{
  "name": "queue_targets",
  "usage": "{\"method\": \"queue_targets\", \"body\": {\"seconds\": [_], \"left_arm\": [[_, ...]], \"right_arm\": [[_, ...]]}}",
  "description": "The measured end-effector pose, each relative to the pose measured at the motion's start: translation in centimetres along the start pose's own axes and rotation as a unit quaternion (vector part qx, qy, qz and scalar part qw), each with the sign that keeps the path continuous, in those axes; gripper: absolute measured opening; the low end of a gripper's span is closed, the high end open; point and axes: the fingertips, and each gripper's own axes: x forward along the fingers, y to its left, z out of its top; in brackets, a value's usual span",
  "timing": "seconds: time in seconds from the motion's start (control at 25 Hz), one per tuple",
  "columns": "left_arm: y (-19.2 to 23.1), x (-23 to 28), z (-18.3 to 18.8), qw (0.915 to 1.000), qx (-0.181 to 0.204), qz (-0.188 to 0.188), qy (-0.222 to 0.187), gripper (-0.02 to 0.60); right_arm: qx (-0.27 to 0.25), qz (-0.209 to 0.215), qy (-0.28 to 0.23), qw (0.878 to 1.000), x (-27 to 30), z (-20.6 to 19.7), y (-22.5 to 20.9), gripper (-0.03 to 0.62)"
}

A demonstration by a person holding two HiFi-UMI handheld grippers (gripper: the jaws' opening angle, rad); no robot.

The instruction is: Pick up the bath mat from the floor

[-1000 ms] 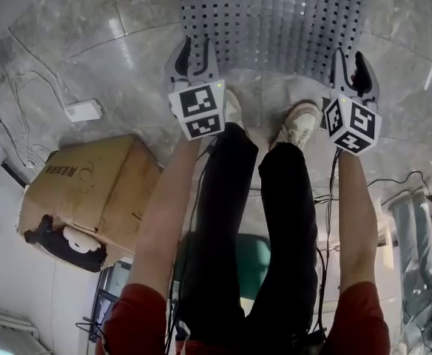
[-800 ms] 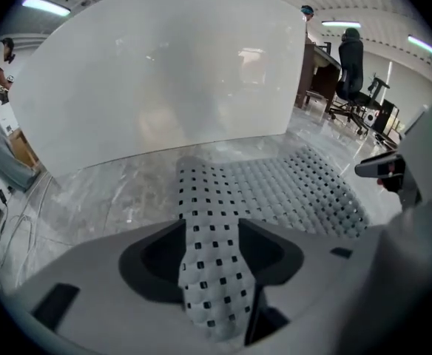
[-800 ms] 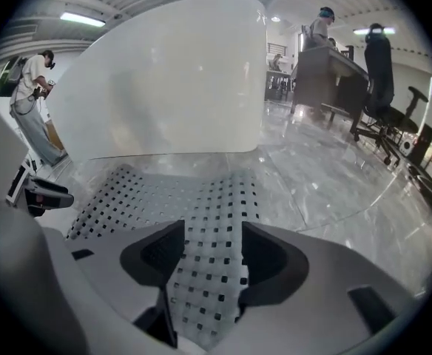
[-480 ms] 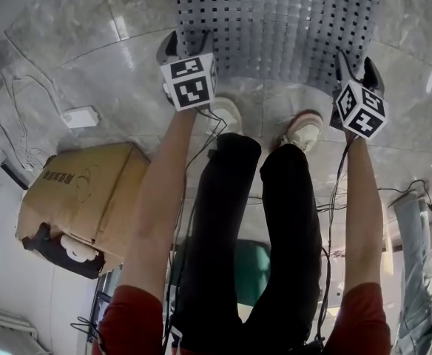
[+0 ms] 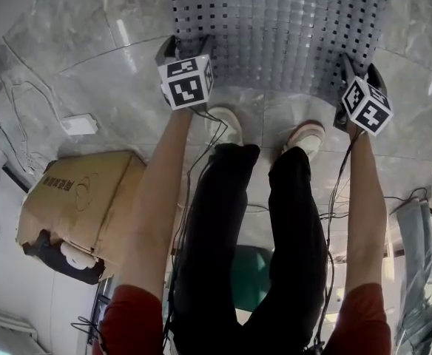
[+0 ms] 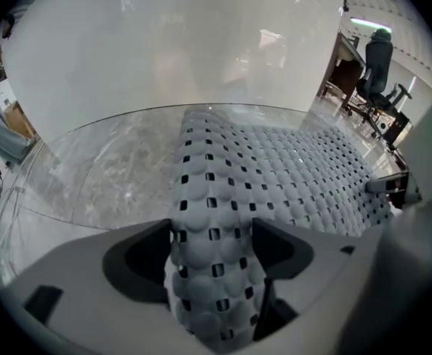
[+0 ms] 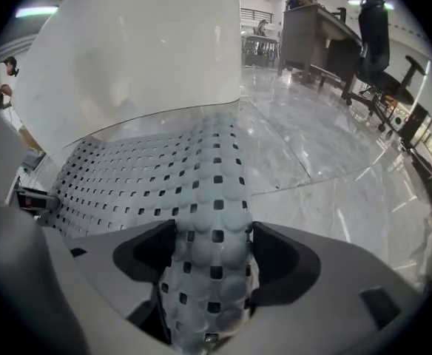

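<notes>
The grey bath mat [image 5: 275, 21], bumpy with square holes, lies spread on the marble floor ahead of the person's shoes. My left gripper [image 5: 185, 46] is at its near left corner and my right gripper [image 5: 358, 65] at its near right corner. In the left gripper view a raised fold of the mat [image 6: 290, 176] runs between the jaws of the left gripper [image 6: 212, 250], which are opening. The right gripper view shows the same: the mat [image 7: 142, 176] bunches up between the jaws of the right gripper [image 7: 214, 261], also opening.
A cardboard box [image 5: 83, 198] sits on the floor at the left, with a white adapter [image 5: 79, 125] and cables beside it. A white wall [image 6: 171, 58] rises just beyond the mat. A desk [image 7: 312, 28] and an office chair [image 7: 375, 35] stand far off.
Both grippers have moved forward, away from the shoes, staying at the mat's near corners. The arms are stretched out further.
</notes>
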Motion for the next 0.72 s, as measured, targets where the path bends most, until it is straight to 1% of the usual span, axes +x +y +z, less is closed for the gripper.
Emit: {"method": "queue_targets", "body": {"seconds": [0.16,0.24,0.28,0.36,0.6,0.72], "left_arm": [[0.0,0.1,-0.1,0.9999,-0.001,0.01,0.01,0.327],[0.0,0.1,-0.1,0.9997,-0.003,0.013,0.019,0.325],[-0.1,0.1,-0.1,0.9997,-0.005,0.011,0.023,0.322],[-0.3,-0.2,-0.1,0.9995,-0.01,0.002,0.029,0.294],[-2.3,-2.1,0.1,0.9987,-0.018,-0.015,0.046,0.207],[-3.5,-3.3,-0.4,0.9966,-0.035,-0.041,0.063,0.169]], "right_arm": [[-0.007,-0.01,-0.005,1.0,-0.2,0.0,-0.1,0.324],[-0.006,-0.007,-0.005,1.0,-0.4,0.0,0.3,0.304],[-0.003,-0.003,-0.004,1.0,-0.5,0.0,0.6,0.281],[0.002,0.003,-0.005,1.0,-0.9,0.1,1.2,0.24],[0.008,0.016,-0.006,1.0,-2.6,0.6,2.6,0.164],[0.008,0.02,-0.001,1.0,-3.9,0.6,3.3,0.124]]}}
